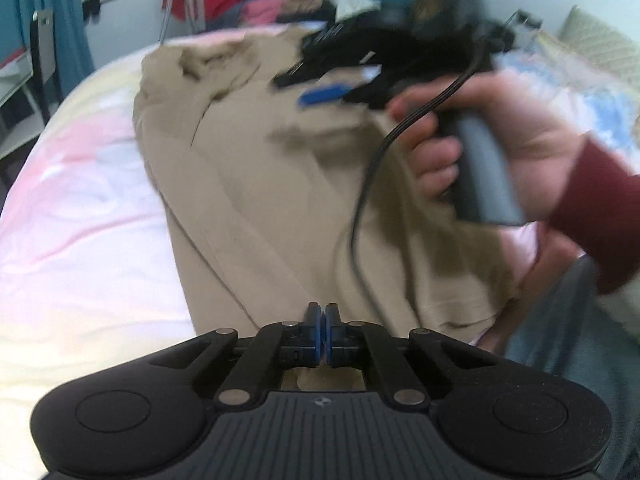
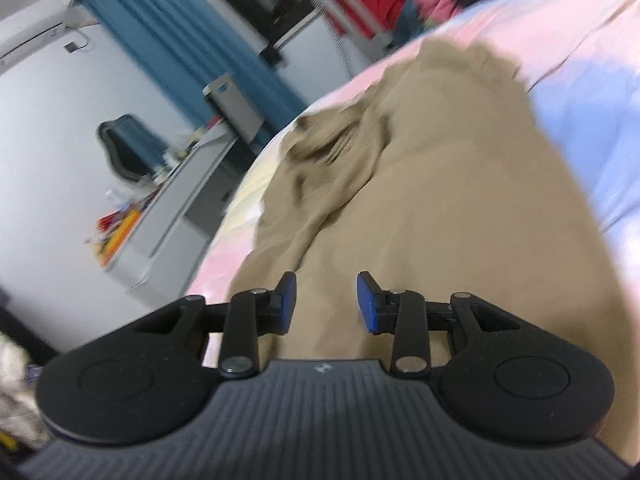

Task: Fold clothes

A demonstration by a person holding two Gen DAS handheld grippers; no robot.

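A tan garment (image 1: 280, 184) lies spread along the bed, its far end bunched; it also shows in the right wrist view (image 2: 432, 200). My left gripper (image 1: 322, 320) is shut at the garment's near edge, pads together with no cloth visibly between them. My right gripper (image 2: 326, 300) is open and empty just above the tan cloth. In the left wrist view the right gripper (image 1: 340, 80) is blurred, held in a hand above the garment's far right part.
The bed has a pale pink, blue and yellow sheet (image 1: 80, 200). Piled clothes (image 1: 272, 8) lie at the far end. A grey desk (image 2: 192, 200) with clutter stands beside the bed. A pillow (image 1: 600, 48) lies at the right.
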